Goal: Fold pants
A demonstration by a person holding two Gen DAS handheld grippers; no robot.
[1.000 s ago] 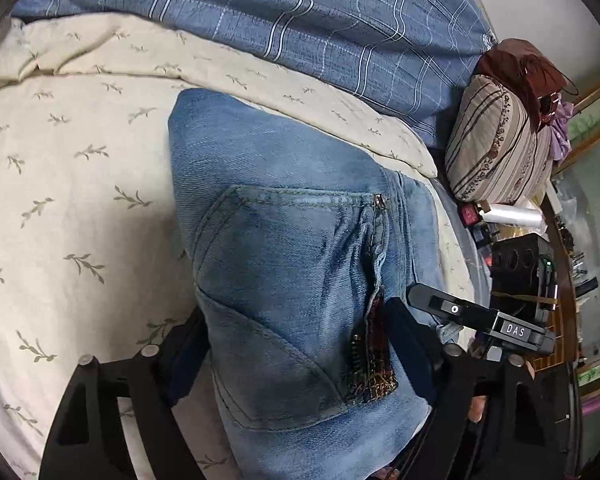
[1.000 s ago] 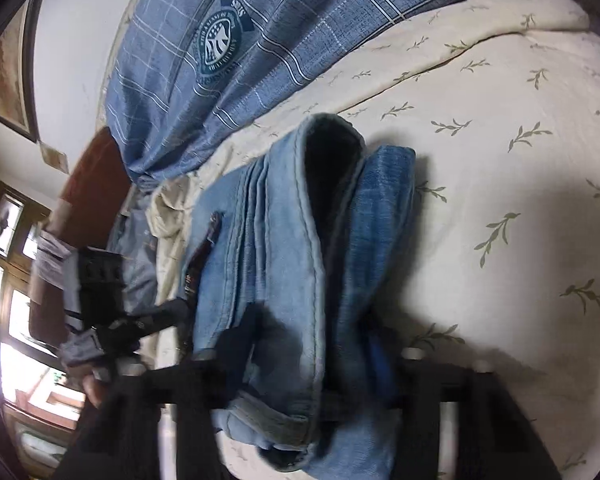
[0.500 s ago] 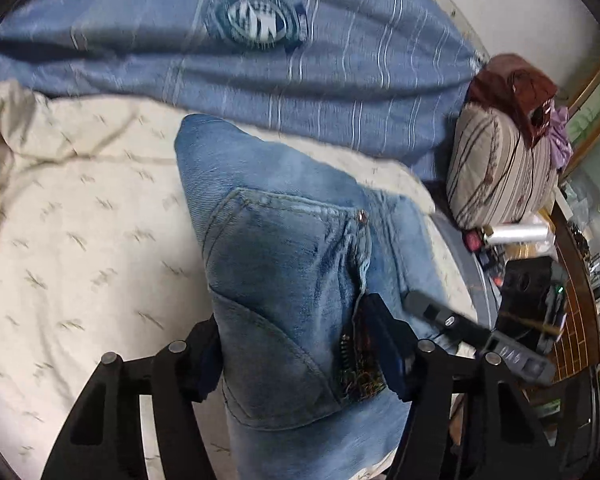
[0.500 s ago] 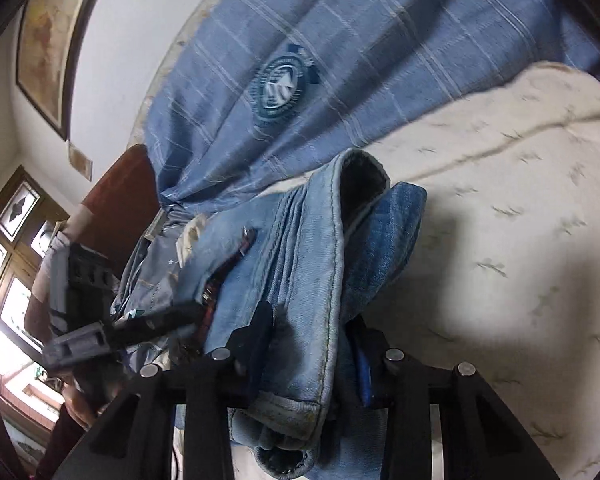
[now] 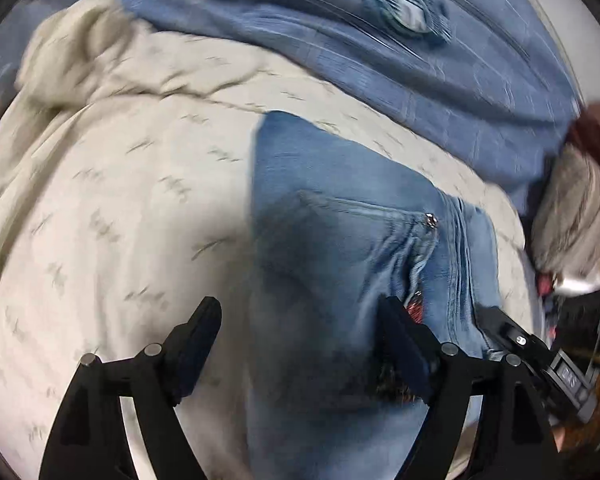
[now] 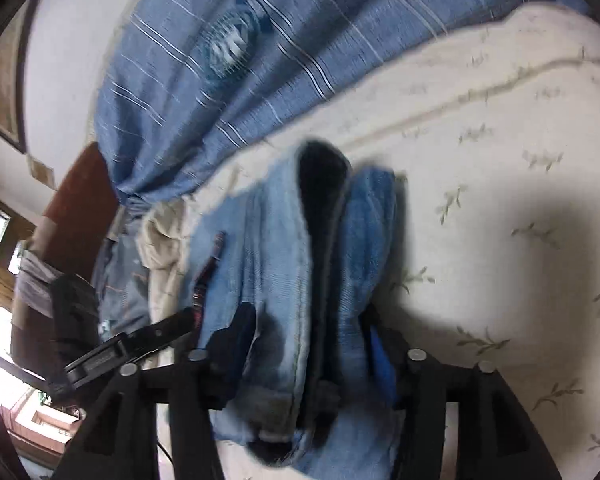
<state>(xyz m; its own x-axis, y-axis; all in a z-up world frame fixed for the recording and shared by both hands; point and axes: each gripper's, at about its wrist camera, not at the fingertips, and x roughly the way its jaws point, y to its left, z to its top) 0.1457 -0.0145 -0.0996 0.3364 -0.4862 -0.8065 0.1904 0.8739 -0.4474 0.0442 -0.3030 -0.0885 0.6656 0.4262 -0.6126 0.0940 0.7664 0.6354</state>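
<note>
Plaid blanket point(image 5: 440, 80) beyond folded jeans point(image 5: 340, 240)

The left gripper point(image 5: 300, 344) points steeply down, jaws opening: its left finger point(image 5: 198, 332) stands clear of the folded jeans point(image 5: 340, 216), the right one touching. The right gripper point(image 6: 308, 344) angles down, jaws opening around the same bundle.

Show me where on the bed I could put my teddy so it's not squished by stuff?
The roomiest bare patch is the cream leaf-print sheet, between the folded jeans and the bunched cream cover. The right wrist view shows more bare sheet beside the jeans. It's crowded by the striped pillow and under the blue plaid blanket.
</note>
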